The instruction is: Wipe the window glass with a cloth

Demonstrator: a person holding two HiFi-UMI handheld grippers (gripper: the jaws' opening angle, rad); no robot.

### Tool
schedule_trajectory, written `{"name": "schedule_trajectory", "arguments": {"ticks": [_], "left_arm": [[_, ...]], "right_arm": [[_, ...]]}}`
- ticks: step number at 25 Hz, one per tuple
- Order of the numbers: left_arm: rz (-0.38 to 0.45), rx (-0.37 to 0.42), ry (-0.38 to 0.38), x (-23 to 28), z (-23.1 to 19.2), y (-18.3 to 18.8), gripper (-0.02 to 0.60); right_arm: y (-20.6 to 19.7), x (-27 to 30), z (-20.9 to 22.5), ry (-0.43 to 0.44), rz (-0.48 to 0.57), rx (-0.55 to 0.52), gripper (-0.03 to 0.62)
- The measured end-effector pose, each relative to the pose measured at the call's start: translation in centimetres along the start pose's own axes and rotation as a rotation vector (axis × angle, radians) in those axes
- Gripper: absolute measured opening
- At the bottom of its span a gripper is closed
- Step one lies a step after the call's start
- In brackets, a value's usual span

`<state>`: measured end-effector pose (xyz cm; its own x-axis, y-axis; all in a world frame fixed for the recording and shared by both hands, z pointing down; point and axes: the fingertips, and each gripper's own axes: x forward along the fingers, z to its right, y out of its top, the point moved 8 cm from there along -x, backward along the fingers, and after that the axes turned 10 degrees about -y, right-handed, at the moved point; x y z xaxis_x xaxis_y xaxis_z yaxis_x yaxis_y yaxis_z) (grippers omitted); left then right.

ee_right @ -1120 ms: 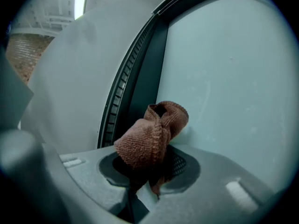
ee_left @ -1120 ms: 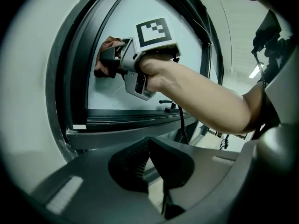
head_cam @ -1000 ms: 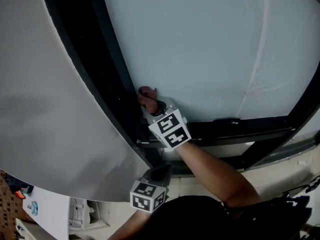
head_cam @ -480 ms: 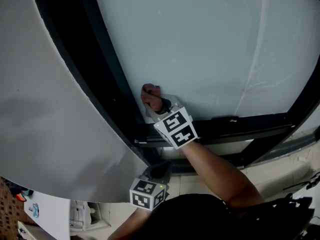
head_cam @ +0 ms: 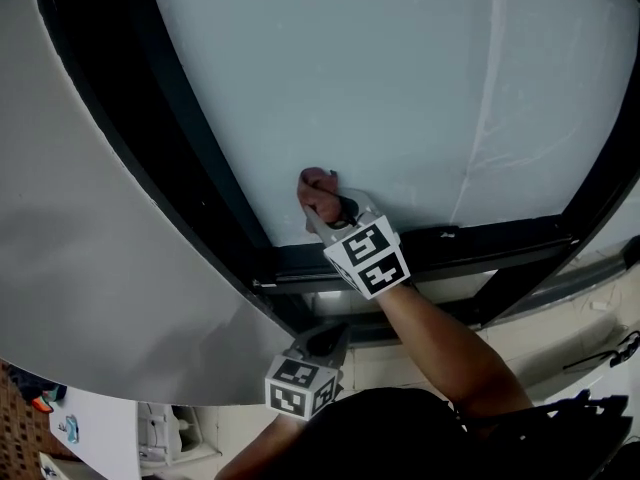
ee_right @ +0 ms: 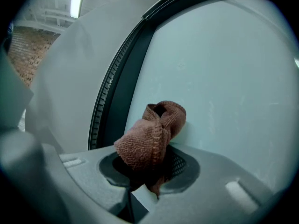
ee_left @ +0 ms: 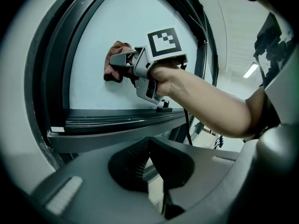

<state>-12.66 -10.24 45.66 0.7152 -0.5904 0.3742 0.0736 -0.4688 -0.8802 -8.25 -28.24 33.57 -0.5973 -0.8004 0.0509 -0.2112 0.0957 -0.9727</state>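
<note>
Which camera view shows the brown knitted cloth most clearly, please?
The right gripper view: the brown knitted cloth fills the centre, bunched in the right gripper against the window glass. The left gripper view shows it small, from the side; the head view shows only a tip.

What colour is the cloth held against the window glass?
Reddish brown. The cloth shows best in the right gripper view, up close.

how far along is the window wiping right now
Done: the cloth is clamped in the right tongs and pressed on the glass near its lower left corner. In hand: wiping that corner. Left: a pale streak shows further right, so most of the pane likely remains. The left tongs hang shut and empty below the frame.
</note>
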Motion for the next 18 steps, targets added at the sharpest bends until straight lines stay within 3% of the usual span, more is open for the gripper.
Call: {"name": "schedule_trajectory", "arguments": {"ticks": [18], "left_arm": [[-0.050, 0.018, -0.076, 4.4, 3.1, 0.4, 0.017]], "right_arm": [[-3.0, -6.3, 8.1, -0.139, -0.032, 0.010, 0.094]]}}
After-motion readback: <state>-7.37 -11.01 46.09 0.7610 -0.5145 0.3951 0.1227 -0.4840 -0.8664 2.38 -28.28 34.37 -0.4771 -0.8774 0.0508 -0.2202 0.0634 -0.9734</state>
